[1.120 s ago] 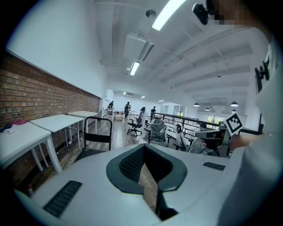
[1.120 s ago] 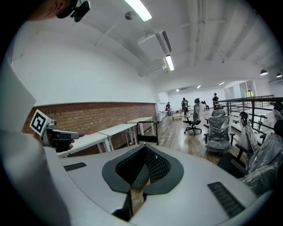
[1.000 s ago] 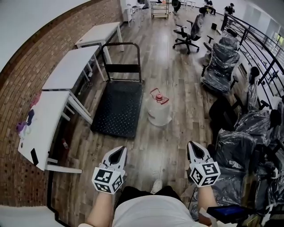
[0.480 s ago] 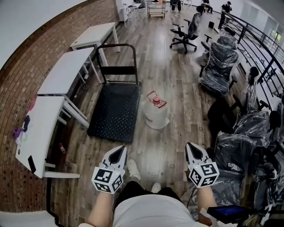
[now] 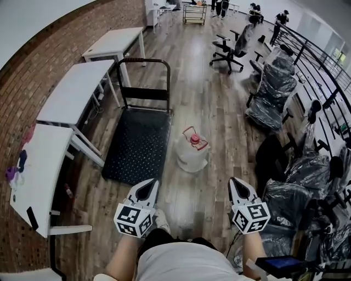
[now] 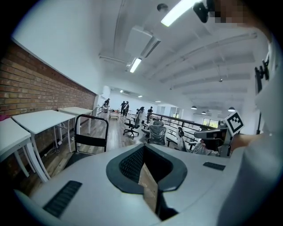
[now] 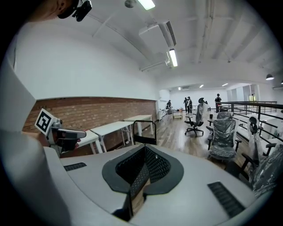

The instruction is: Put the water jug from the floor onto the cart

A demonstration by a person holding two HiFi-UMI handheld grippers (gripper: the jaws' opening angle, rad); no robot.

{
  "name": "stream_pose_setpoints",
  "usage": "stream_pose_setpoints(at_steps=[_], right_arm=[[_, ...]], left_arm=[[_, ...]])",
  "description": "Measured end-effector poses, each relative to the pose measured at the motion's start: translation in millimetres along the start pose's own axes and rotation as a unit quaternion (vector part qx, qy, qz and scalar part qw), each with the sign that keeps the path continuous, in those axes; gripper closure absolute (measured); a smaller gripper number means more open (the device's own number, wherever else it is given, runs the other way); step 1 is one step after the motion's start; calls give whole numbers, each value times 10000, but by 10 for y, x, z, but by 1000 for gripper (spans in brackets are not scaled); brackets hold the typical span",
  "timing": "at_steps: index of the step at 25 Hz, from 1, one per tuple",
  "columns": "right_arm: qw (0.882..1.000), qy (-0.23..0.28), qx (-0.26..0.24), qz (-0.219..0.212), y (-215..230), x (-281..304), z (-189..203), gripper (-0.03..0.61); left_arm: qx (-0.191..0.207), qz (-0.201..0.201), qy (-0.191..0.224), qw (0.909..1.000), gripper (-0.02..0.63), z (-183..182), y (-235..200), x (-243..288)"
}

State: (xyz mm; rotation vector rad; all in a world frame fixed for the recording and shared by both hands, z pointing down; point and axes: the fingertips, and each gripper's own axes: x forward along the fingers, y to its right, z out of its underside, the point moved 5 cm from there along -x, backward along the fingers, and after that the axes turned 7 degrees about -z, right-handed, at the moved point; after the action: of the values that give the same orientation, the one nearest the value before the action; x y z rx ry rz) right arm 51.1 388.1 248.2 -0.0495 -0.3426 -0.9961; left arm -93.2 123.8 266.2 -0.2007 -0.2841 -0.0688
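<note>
In the head view the clear water jug with a red cap and red handle stands upright on the wood floor, just right of the black flat cart with its upright push handle. Both grippers are held low in front of me, well short of the jug. My left gripper is shut and empty, pointing toward the cart's near right corner. My right gripper is shut and empty, off to the jug's right. The left gripper looks over the cart handle; the right gripper also sees that handle. The jug is hidden in both gripper views.
White tables line the brick wall on the left, close to the cart. Plastic-wrapped office chairs and a black railing fill the right side. My shoe shows below the left gripper. People stand at the far end.
The jug and cart have drawn nearer and lower in the head view as I walked forward. Both grippers kept their pose and stayed shut. A shoe has stepped in beside the left gripper.
</note>
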Motion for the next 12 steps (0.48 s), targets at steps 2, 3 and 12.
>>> stream_pose_setpoints(at_steps=[2, 3, 12], right_arm=[[10000, -31, -40, -22, -38, 236, -94, 577], [10000, -47, -53, -28, -53, 354, -130, 577], [9998, -108, -119, -98, -253, 1361, -443, 577]], left_arm=[[-52, -23, 1, 10000, 615, -82, -234, 123], [-69, -34, 5, 10000, 615, -119, -350, 187], [-57, -97, -18, 9999, 615, -391, -1246, 666]])
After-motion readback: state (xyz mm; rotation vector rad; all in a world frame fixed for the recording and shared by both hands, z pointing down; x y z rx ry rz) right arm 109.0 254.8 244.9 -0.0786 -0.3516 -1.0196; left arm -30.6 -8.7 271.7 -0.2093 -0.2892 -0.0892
